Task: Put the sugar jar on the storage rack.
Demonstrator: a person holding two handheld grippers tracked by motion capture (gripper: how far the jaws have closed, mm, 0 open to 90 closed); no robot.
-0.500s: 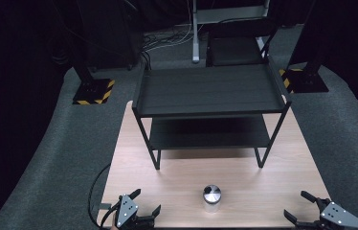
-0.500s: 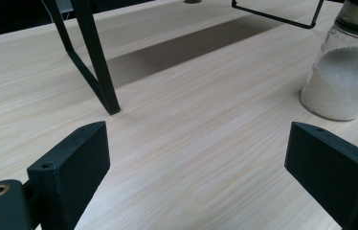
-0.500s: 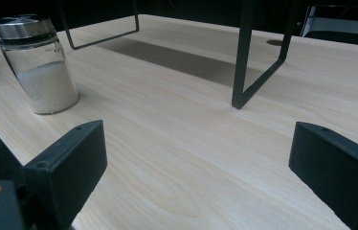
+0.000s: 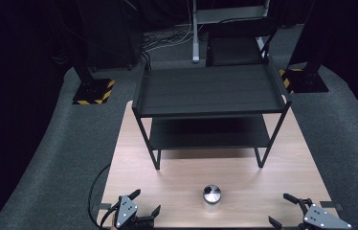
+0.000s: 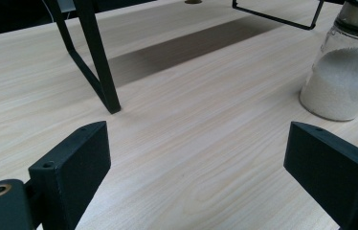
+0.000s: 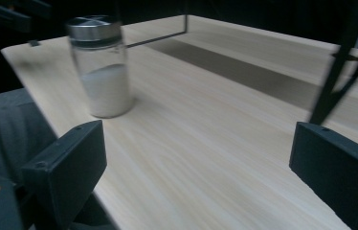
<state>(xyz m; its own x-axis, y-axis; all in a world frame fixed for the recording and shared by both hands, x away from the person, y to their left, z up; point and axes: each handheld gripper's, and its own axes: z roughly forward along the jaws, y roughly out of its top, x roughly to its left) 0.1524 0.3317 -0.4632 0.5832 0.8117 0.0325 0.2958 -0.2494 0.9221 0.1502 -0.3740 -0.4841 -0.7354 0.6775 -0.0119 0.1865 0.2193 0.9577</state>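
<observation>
- Since the earlier frame almost nothing has shifted: the glass jar [image 4: 211, 197] stands on the same spot, and both claws sit at about the same places along the bottom edge of the high view.
- The left claw [image 4: 146, 205] at lower left has its jaws spread wide with nothing between them; in its own view the jar [image 5: 347, 72] sits at the upper right, well apart.
- The right claw [image 4: 282, 210] at lower right is likewise spread apart and empty; its view is blurred, with the jar [image 6: 101, 67] at upper left.
- The jar, metal-lidded and partly filled with white grains, stands upright on the table [image 4: 263, 182], low in the centre of the high view, in front of the black two-tier rack [image 4: 210, 91].
- Risk: the jar is tall and smooth, so a jaw arriving off-centre or fast could tip it or push it towards the near table edge; a grip high on the lid may slip.
</observation>
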